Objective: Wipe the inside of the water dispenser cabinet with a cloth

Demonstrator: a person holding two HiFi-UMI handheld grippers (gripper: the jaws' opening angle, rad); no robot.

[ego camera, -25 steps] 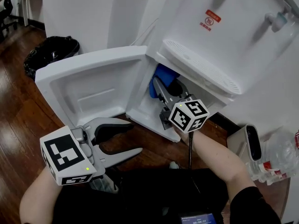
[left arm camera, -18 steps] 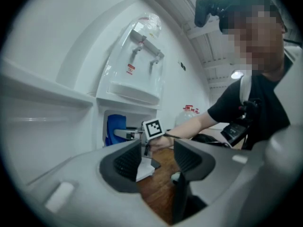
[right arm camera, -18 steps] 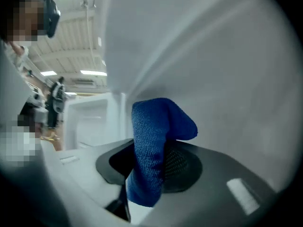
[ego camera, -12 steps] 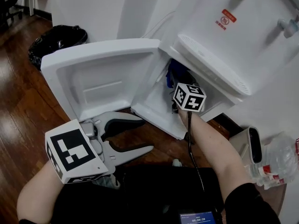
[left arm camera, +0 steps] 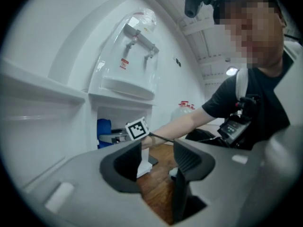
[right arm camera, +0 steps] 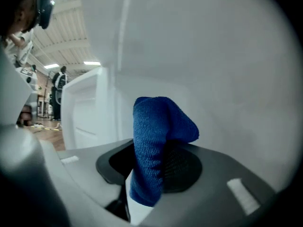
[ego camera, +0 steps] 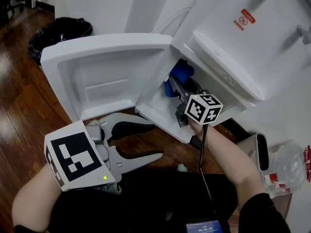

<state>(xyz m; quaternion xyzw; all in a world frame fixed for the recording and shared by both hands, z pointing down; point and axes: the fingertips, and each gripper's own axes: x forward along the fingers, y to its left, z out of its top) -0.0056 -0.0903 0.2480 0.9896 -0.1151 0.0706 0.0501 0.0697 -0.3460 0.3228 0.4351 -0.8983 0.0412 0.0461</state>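
**Near field.** The left gripper (ego camera: 156, 141) is held over the wooden floor (ego camera: 24, 110) with its jaws parted and nothing between them. It is unchanged over the last second.

**Middle field.** The right gripper (ego camera: 177, 87) is reached into the cabinet (ego camera: 156, 111), and its jaws are clamped on the blue cloth (ego camera: 182, 72). The cloth stands up between the jaws, close to the white inner wall (right arm camera: 213, 56). Contact with the wall is probable but cannot be confirmed, as the view there is blurred. Half a second ago the gripper was pushed deeper into the opening. It is now drawn lower and outward, which is read as one wiping stroke in progress, with more of the interior left to cover.

**Surroundings.** The cabinet door (ego camera: 107, 76) is swung open to the left. The drip tray (ego camera: 218, 67) overhangs the opening and limits access from above. A black rubbish bag (ego camera: 58, 33) lies beyond the door, well apart from the work.
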